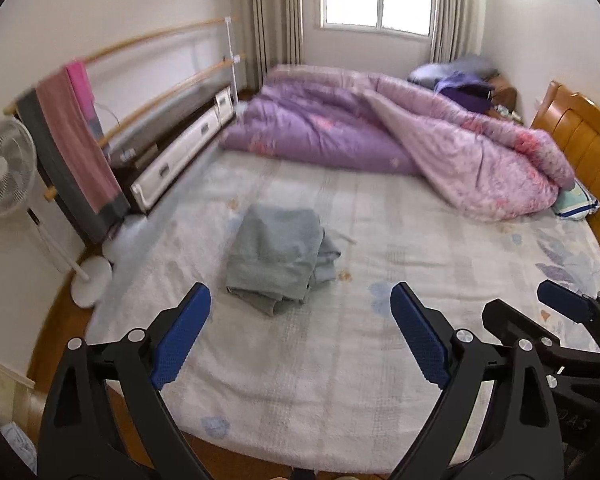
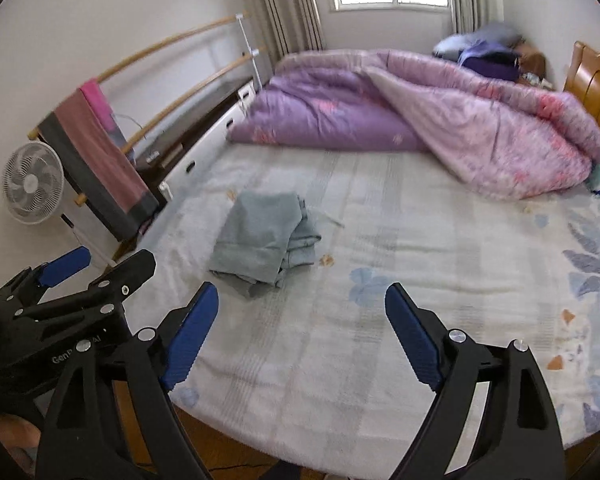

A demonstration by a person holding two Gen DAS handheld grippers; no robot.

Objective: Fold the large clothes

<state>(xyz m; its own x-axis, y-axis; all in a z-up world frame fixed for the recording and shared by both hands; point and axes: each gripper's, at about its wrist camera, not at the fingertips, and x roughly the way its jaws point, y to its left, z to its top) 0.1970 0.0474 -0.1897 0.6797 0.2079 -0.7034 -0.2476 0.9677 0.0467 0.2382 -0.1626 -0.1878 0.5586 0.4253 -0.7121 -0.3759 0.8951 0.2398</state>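
A grey-green garment lies folded into a small stack on the pale patterned bed sheet, left of the middle. It also shows in the right wrist view. My left gripper is open and empty, held above the near part of the bed, short of the stack. My right gripper is open and empty beside it, to the right of the stack. The right gripper also shows at the right edge of the left wrist view, and the left gripper at the left edge of the right wrist view.
A bunched purple and pink quilt covers the far half of the bed. A wooden headboard stands at the right. A rail with hanging towels, a white fan and a low cabinet line the left wall.
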